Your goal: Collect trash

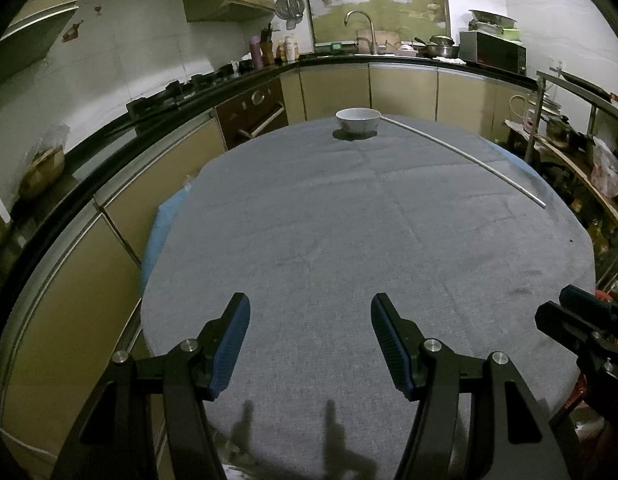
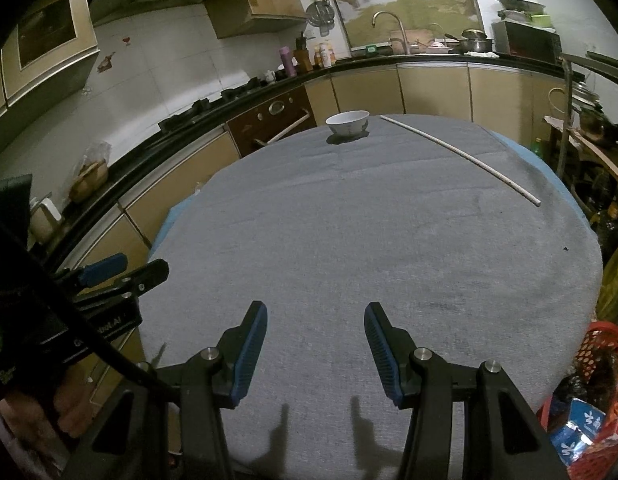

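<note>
Hovering level, both grippers [image 1: 310, 344] [image 2: 315, 354] agape.

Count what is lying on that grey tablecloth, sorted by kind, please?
Bowl: 1
Long thin white rod: 1
Tiny dark speck near the right edge: 1
Total: 3

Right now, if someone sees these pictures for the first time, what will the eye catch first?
The broad table under a grey cloth fills the view, almost bare. At its far edge stands a white bowl, and a long thin white rod lies slanting from beside it toward the right edge. Near the camera, the left claw and the right claw hover open over the cloth; a red mesh basket with wrappers sits low at the right.
</note>
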Available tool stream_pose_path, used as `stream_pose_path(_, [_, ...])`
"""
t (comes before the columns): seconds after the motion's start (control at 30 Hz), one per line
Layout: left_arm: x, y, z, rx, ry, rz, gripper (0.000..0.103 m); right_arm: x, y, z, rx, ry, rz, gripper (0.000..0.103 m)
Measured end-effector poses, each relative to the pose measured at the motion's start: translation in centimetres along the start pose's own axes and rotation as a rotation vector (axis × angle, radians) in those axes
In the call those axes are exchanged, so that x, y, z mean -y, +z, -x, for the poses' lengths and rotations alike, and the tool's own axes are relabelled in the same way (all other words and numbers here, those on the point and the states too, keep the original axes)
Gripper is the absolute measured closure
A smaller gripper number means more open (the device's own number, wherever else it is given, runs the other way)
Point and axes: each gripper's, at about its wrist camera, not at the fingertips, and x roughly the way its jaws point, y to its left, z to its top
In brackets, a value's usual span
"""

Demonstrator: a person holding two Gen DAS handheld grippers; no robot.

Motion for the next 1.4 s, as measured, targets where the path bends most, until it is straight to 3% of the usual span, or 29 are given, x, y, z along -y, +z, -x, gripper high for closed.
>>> stream_pose_path(1.4, [-1.8, 0.1, 1.0, -0.021, 0.036, 0.013, 0.039, -1.0, 1.3, -1.3, 0.037, -0.015, 0.012, 0.048])
